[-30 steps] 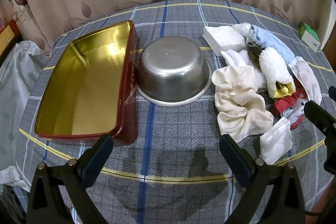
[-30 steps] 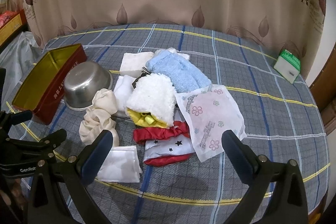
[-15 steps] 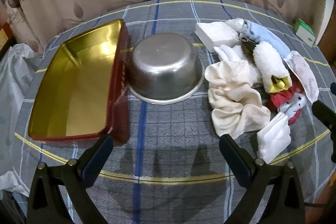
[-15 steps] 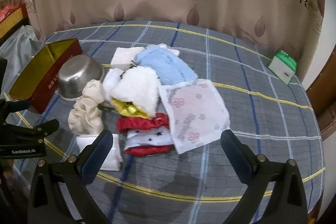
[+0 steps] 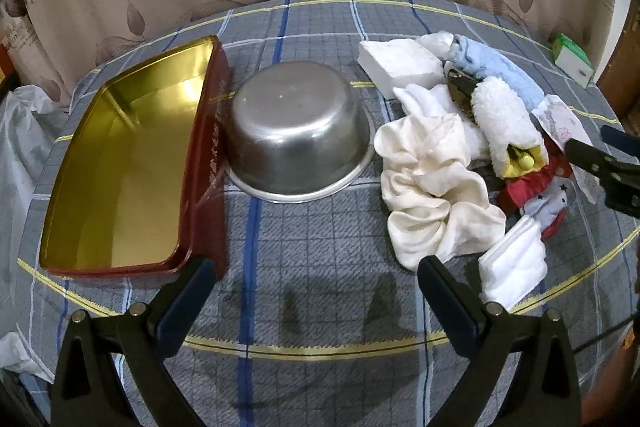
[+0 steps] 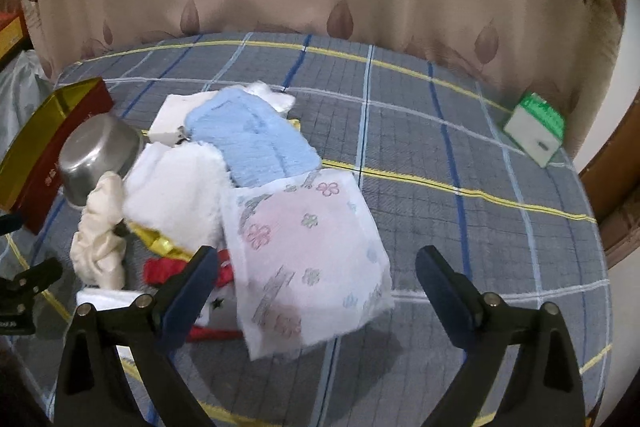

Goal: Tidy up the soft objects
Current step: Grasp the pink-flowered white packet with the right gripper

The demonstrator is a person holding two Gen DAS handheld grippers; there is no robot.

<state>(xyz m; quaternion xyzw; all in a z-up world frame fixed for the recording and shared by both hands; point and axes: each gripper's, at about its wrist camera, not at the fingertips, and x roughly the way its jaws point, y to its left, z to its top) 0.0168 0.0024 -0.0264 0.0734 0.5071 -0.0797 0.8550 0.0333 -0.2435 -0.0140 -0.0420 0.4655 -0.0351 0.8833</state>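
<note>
**Snag risks in the soft pile**

Both your tongs are spread wide and empty: left tongs [image 5: 312,291] near the tin [image 5: 120,171] and upturned bowl [image 5: 296,139], right tongs [image 6: 316,275] over the flowered packet [image 6: 304,247]. The soft things sit heaped right of the bowl. Items overlap; pinch the packet carelessly and the red cloth [image 6: 164,269] or blue towel [image 6: 252,143] may drag along.

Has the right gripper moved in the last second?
Yes. The right gripper has advanced toward the flowered white packet, now partly between its open fingers; the green box sits farther from it.
</note>
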